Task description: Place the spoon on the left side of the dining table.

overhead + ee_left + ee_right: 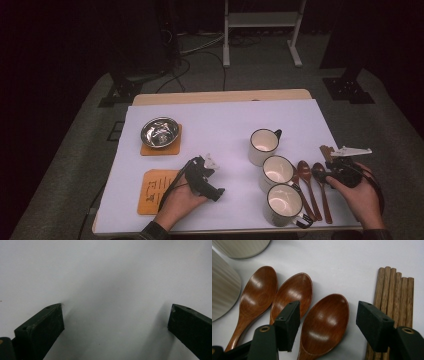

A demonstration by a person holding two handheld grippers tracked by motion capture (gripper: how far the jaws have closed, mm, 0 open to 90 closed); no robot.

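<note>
At about five o'clock on the table, the right gripper (328, 323) hangs over three wooden spoons, its jaws set well apart on either side of the nearest spoon's bowl (324, 321) with clear gaps, so nothing is held. That spoon looks light, stiff and smoothly varnished, likely to slip; I'd pinch it at the neck below the bowl. Its two neighbours (292, 293) lie just beside it toward nine o'clock, a bundle of chopsticks (395, 290) at three. Across the table near seven o'clock, the left gripper (206, 176) rests wide open above bare white table (112, 277), holding nothing.
</note>
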